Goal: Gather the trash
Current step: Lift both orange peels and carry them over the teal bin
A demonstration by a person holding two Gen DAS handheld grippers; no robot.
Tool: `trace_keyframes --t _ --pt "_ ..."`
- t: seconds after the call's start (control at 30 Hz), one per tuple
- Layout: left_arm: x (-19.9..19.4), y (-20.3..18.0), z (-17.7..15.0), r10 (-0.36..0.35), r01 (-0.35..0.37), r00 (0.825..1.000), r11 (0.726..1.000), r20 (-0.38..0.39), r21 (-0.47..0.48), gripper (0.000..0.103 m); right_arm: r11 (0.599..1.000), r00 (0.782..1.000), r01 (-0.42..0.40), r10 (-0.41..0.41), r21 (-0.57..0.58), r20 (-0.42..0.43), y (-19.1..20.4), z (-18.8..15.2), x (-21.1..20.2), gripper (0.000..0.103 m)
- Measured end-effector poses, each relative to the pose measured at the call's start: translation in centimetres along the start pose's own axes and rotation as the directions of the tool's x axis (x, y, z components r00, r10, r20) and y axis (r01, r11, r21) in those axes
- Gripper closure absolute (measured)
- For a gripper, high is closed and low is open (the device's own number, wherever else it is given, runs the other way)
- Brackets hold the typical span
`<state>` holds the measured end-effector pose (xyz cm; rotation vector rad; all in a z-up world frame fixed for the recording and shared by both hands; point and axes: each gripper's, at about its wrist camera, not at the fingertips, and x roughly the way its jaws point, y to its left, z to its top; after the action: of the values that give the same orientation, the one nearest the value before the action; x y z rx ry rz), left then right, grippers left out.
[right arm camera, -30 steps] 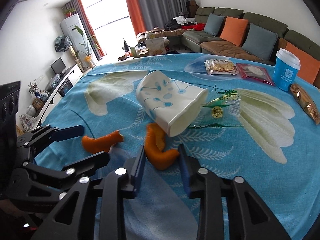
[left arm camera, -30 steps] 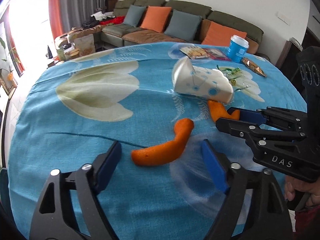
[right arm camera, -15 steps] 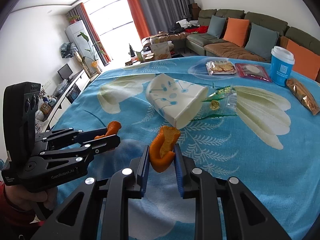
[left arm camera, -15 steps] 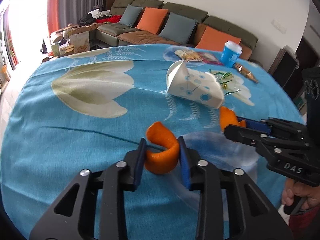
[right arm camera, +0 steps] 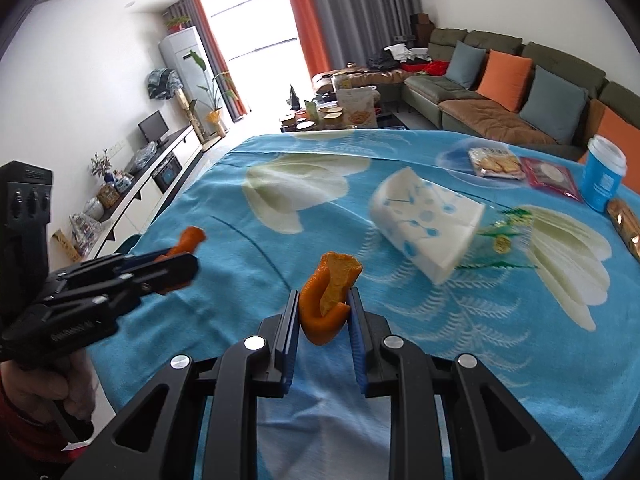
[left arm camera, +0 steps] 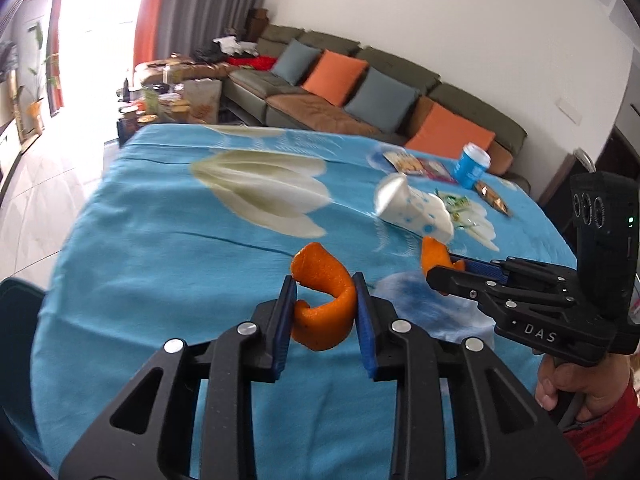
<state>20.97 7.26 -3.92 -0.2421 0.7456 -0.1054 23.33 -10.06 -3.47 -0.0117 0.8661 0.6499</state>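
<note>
My left gripper (left arm camera: 325,298) is shut on a curled orange peel (left arm camera: 325,306), held above the blue flowered tablecloth (left arm camera: 168,248). To its right the right gripper (left arm camera: 440,270) pinches a second orange peel (left arm camera: 434,254). In the right wrist view my right gripper (right arm camera: 323,312) is shut on that folded peel (right arm camera: 330,296), lifted off the cloth. The left gripper (right arm camera: 180,258) shows at the left there, with its peel (right arm camera: 190,238) poking out past the fingers. A white paper cup with blue dots (right arm camera: 426,224) lies on its side further back.
Behind the tipped cup lie a clear green-printed wrapper (right arm camera: 506,232), a biscuit pack (right arm camera: 496,162), a red pack (right arm camera: 550,174), an upright blue cup with a white lid (right arm camera: 602,174) and a gold snack wrapper (right arm camera: 626,226). A sofa (left arm camera: 360,92) stands beyond the table.
My left gripper has closed on the long peel and lifted it off the cloth. My right gripper tightened on its peel and raised it. Both views have pulled back from the table.
</note>
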Motion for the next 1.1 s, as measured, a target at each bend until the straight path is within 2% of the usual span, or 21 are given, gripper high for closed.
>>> trace_keyframes --t 0.37,0.6,0.83,1.1 --pt "-6.7 4.2 -1.1 0.098 -0.092 0.989 0.994 0.108 -0.058 0.075 0.988 1.0 0.006 -0.007 -0.154 -0.005 6.1 1.4 0.8 0.082" --pt "-10.5 6.5 -2.4 0.175 -0.162 0.971 0.983 0.163 -0.092 0.075 0.963 1.0 0.011 -0.011 -0.27 0.002 10.6 2.4 1.3 0.082" --pt "-14.7 10.4 -4.2 0.284 -0.256 0.94 0.953 0.19 -0.16 0.075 0.924 0.999 -0.031 0.035 -0.381 0.002 16.2 3.3 2.1 0.082" --pt "-18.8 15.7 -6.9 0.416 -0.368 0.893 0.894 0.171 -0.256 0.075 0.859 0.993 -0.116 0.117 -0.498 -0.028 23.6 3.9 3.8 0.082"
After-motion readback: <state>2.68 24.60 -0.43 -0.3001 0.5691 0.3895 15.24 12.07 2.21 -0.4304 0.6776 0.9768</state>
